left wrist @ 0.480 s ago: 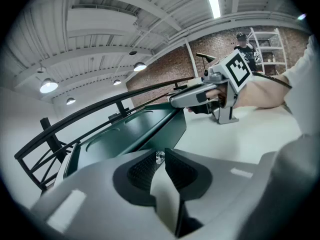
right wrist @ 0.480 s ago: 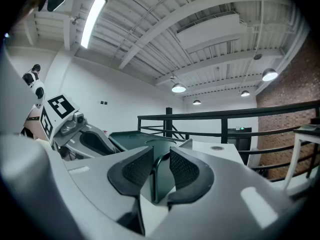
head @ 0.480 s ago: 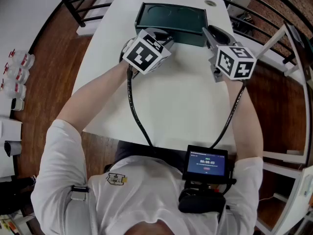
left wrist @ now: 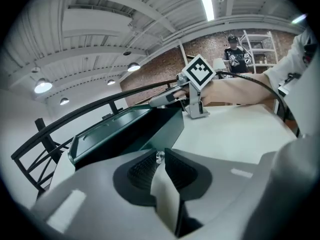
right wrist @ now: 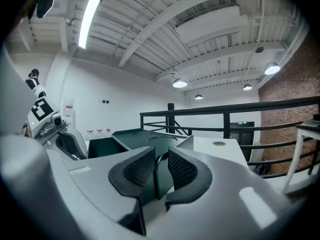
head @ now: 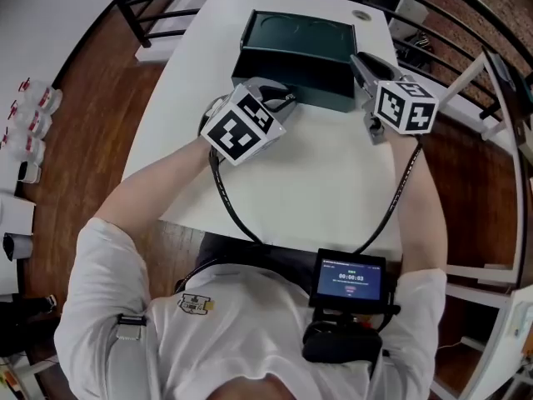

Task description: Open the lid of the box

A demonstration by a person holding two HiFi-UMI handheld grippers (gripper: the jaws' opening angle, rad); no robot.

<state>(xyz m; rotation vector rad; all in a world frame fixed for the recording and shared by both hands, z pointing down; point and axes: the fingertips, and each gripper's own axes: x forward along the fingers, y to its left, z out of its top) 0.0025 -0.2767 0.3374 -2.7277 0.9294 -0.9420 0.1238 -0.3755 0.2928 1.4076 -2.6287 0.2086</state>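
Box: one dark green box (head: 291,82) is set at the far middle of the table (head: 325,190), with its one lid (head: 300,36) on top.
Right hand-held gripper (right wrist: 160,164): narrowed onto the lid's thin front edge.
Left hand-held gripper (left wrist: 159,159): drawn almost together at the lid's near corner; nothing is clearly seen between.
Progress: the lid is gripped and perhaps slightly raised; lifting it clear is judged left.
Count: two grippers, one box, one lid.

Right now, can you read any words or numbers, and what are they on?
"00:00:03", roughly: chest screen; its other lines are too small.
Marker cubes: square patterns, no words.
Box: no print visible.
Shirt patch: too small to read.
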